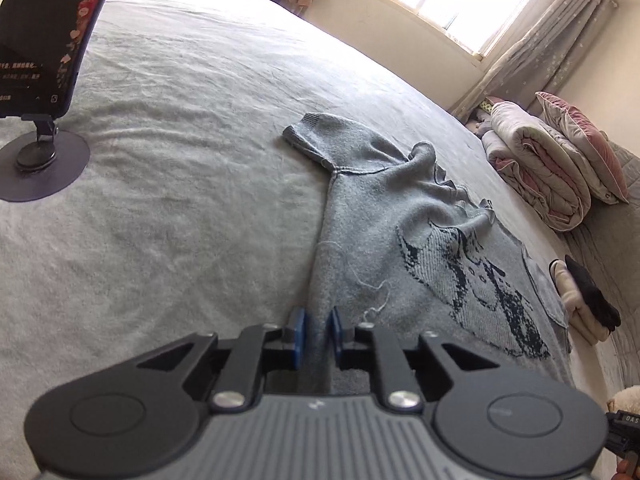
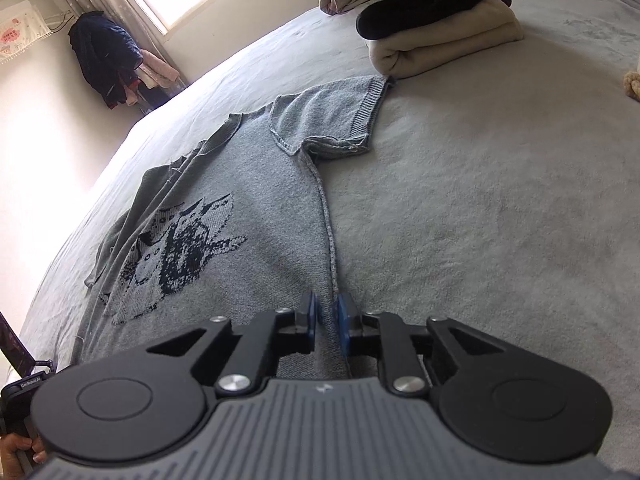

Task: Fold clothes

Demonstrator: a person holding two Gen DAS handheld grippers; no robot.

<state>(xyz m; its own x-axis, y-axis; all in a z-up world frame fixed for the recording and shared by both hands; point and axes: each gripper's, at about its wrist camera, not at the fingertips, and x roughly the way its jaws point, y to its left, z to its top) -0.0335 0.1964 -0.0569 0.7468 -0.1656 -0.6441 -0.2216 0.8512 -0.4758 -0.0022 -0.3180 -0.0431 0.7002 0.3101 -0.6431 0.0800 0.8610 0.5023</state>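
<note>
- A grey knitted short-sleeved top [image 1: 420, 248] lies spread on a grey bed cover [image 1: 168, 184], its dark woven animal picture [image 1: 476, 284] facing up
- The left gripper [image 1: 316, 332] has its blue pads [image 1: 297, 334] closed in on the near left corner of the top, with a strip of the knit pinched between them
- From the left wrist view the top's left sleeve [image 1: 316, 136] lies flat on the far side, and the collar area is bunched into folds just right of it
- The right gripper [image 2: 329, 326] clamps the near right corner in the same manner, the side seam [image 2: 330, 216] running away from its pads [image 2: 344, 328] toward the far sleeve
- In the right wrist view the right sleeve [image 2: 340, 114] lies flat, its ribbed cuff just beside a folded stack of cream and black clothes [image 2: 436, 36]
- A rolled pink and white quilt [image 1: 540, 168] and a pillow sit at the far right of the bed, near the curtain [image 1: 548, 40]
- A phone on a round-based stand [image 1: 40, 92] rests on the cover at the far left, well apart from the top
- Dark and pink garments [image 2: 108, 64] hang beside the window in the right wrist view
</note>
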